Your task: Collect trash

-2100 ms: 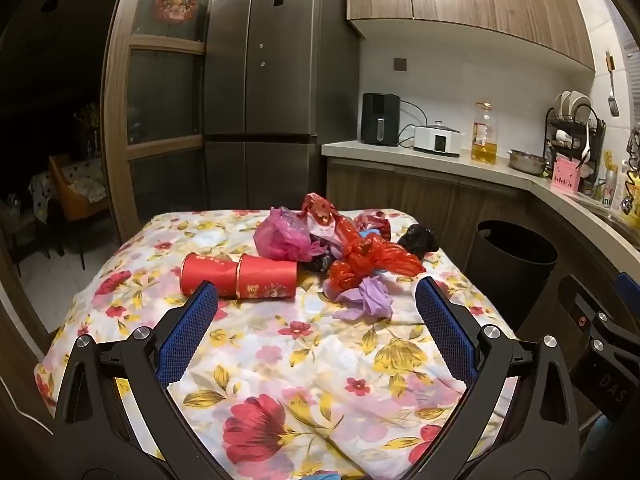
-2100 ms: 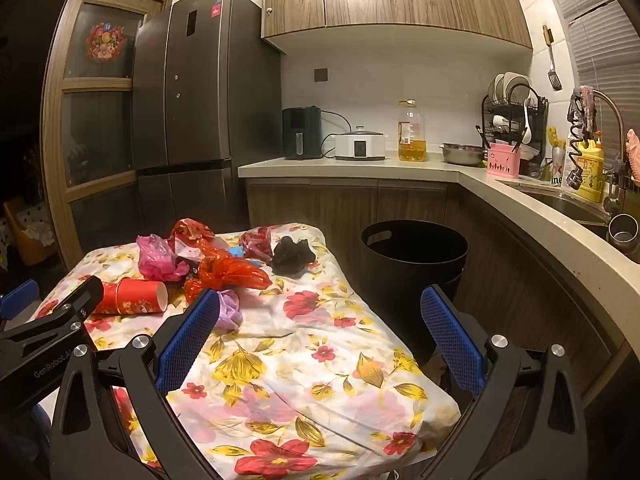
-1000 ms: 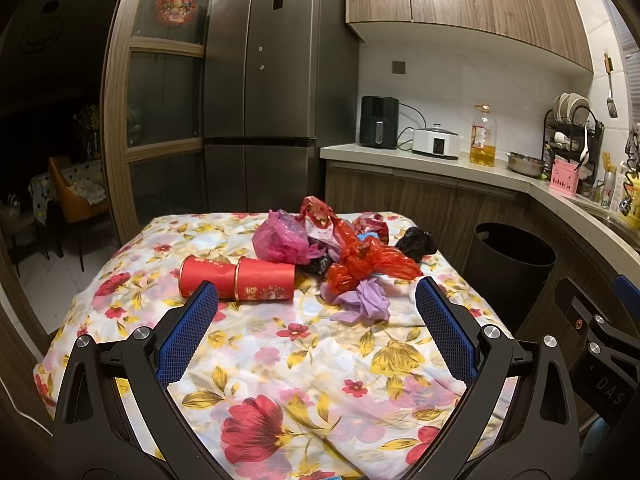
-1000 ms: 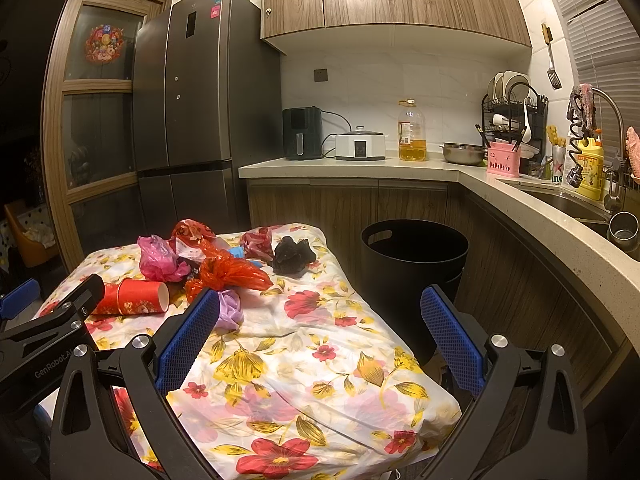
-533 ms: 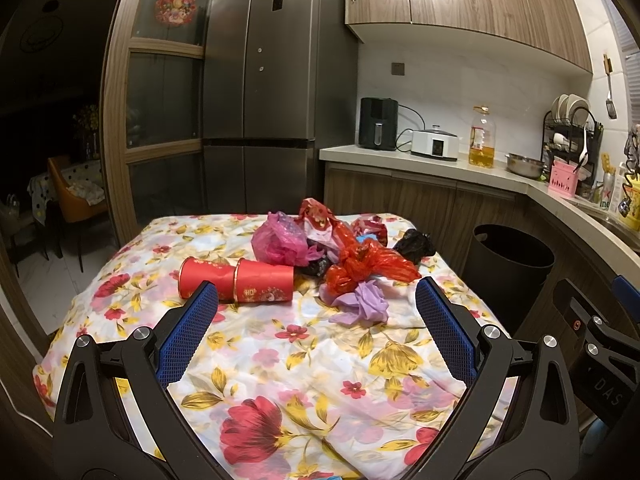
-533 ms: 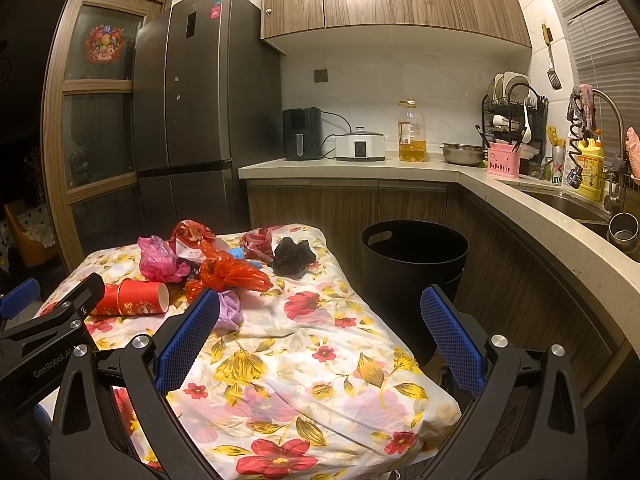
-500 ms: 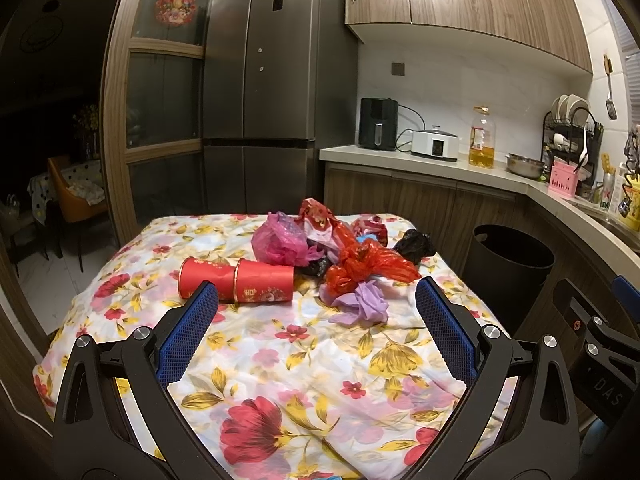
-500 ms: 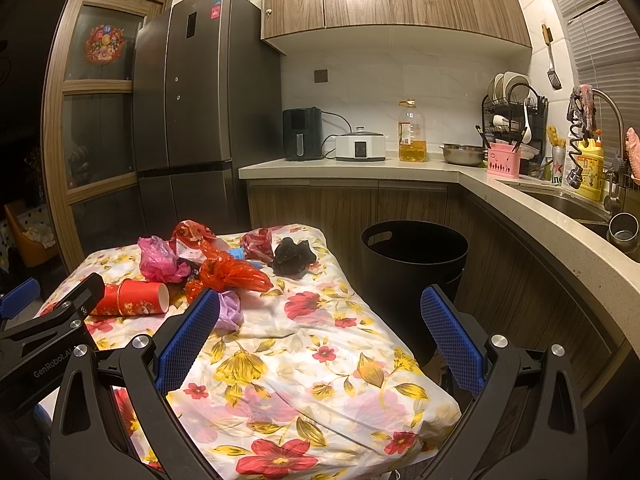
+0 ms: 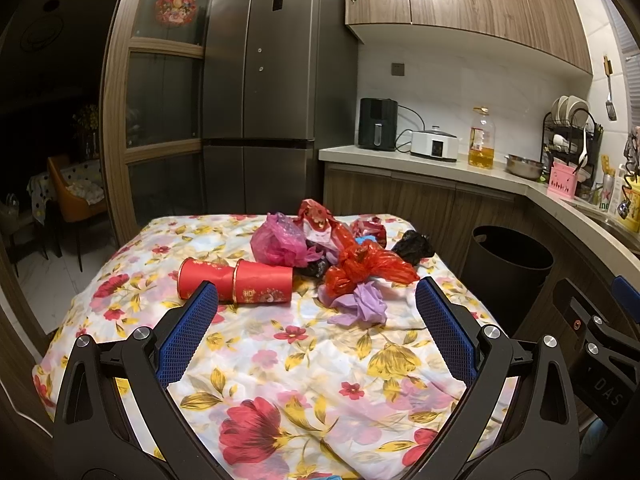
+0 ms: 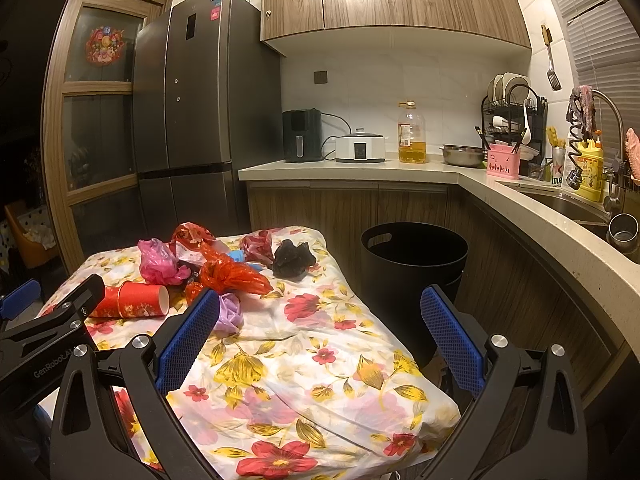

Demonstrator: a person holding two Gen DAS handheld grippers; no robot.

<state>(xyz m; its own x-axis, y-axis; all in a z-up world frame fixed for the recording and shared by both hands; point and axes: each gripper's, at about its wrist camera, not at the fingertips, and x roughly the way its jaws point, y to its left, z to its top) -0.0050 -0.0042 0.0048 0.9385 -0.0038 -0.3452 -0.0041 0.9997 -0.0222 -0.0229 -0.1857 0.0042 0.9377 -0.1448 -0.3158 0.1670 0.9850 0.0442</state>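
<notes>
A pile of trash lies at the far middle of the flowered table (image 9: pixel 280 360): two red paper cups (image 9: pixel 236 280) on their sides, a pink bag (image 9: pixel 276 244), a red bag (image 9: pixel 364 266), a purple bag (image 9: pixel 362 304) and a black bag (image 9: pixel 414 246). The cups (image 10: pixel 136 300), red bag (image 10: pixel 232 274) and black bag (image 10: pixel 292 260) also show in the right wrist view. A black bin (image 10: pixel 414 256) stands on the floor right of the table; it also shows in the left wrist view (image 9: pixel 508 260). My left gripper (image 9: pixel 316 332) is open and empty, short of the pile. My right gripper (image 10: pixel 320 336) is open and empty over the table's right edge.
A fridge (image 9: pixel 276 100) stands behind the table. A counter (image 10: pixel 400 170) runs along the back and right with an air fryer (image 10: pixel 302 136), cooker, oil bottle (image 10: pixel 410 134), dish rack and sink (image 10: pixel 568 204). A chair stands in the dark room at the left.
The left wrist view has shifted slightly, so the pile sits a little lower left. Both grippers stay open and empty. The trash has not moved.
</notes>
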